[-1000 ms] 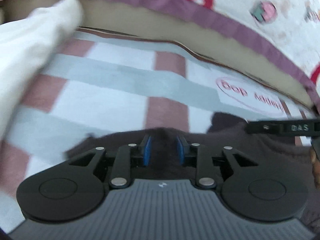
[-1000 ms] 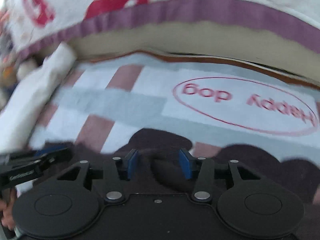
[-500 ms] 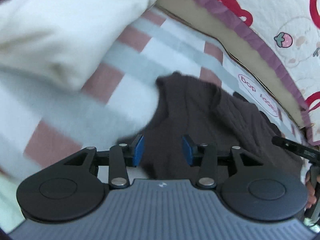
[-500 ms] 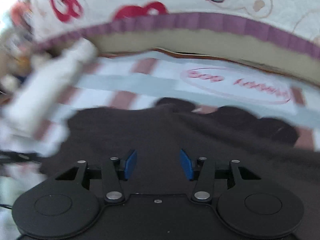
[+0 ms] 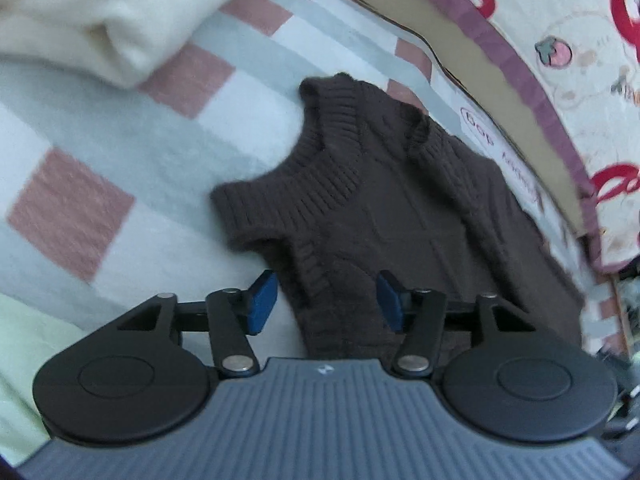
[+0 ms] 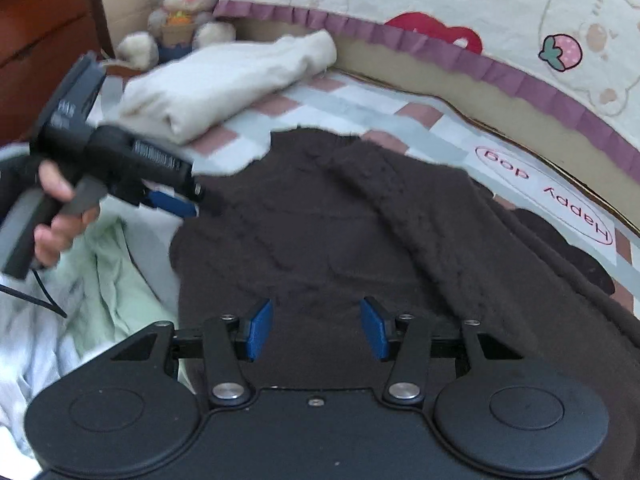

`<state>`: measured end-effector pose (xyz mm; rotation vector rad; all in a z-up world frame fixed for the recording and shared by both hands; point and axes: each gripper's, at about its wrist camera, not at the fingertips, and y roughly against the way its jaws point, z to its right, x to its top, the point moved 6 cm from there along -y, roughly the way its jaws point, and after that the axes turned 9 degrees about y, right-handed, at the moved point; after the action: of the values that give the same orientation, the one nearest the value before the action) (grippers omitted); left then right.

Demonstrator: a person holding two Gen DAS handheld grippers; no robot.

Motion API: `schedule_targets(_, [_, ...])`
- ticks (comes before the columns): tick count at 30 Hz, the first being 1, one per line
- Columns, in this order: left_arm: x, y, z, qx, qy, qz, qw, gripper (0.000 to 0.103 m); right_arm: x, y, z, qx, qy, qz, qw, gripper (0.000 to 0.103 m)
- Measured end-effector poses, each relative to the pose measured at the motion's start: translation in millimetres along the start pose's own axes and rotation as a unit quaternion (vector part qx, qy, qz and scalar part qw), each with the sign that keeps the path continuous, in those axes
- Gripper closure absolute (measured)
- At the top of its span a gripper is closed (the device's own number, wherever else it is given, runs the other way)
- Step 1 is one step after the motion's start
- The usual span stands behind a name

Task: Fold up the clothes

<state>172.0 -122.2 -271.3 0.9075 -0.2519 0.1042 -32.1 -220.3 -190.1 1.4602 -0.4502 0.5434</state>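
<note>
A dark brown knitted vest (image 5: 404, 216) lies spread on a checked blanket (image 5: 132, 168), its ribbed neck toward the far side. My left gripper (image 5: 326, 300) is open and empty, hovering over the vest's near left edge by an armhole. My right gripper (image 6: 316, 330) is open and empty above the vest (image 6: 328, 240). The left gripper also shows in the right wrist view (image 6: 176, 204), held by a hand at the vest's left edge.
A folded cream garment (image 6: 228, 80) lies at the far left on the blanket. A plush rabbit (image 6: 180, 4) sits behind it. A patterned quilt with a purple frill (image 6: 480, 64) borders the far side. Pale green and white clothes (image 6: 100, 280) lie at the left.
Both grippers have pulled back and up from the vest, and their jaws have opened wider. The vest now lies flat and in full view.
</note>
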Motion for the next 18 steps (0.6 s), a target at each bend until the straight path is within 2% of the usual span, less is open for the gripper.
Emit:
schedule_targets(3, [0, -2, 2, -0.003, -0.001, 0.016, 0.9999, 0.044, -4, -6, -2, -0.003, 0.020, -0.003, 1.000, 0.049])
schedule_targets(6, [1, -4, 8, 0.008, -0.020, 0.046, 0.9987, 0.044, -11, -21, -2, 0.013, 0.002, -0.018, 1.000, 0.049])
schedule_targets(10, [6, -9, 17, 0.004, -0.029, 0.074, 0.9968, 0.041, -28, -41, -12, 0.016, 0.017, -0.043, 0.999, 0.049])
schedule_targets(12, [6, -12, 23, 0.001, -0.031, 0.075, 0.9967, 0.030, -30, -40, -12, 0.015, 0.020, -0.041, 0.999, 0.049])
schedule_targets(13, [6, -13, 26, -0.001, -0.033, 0.076, 0.9966, 0.029, -28, -38, -9, 0.020, 0.011, -0.035, 0.999, 0.049])
schedule_targets(17, [0, -19, 35, 0.010, -0.060, 0.086, 0.9944, 0.029, -26, -32, 0, 0.039, -0.015, -0.017, 0.999, 0.049])
schedule_targets(18, [-1, -20, 38, 0.015, -0.071, 0.089, 0.9934, 0.040, -28, -33, 0, 0.040, -0.017, -0.015, 0.999, 0.048])
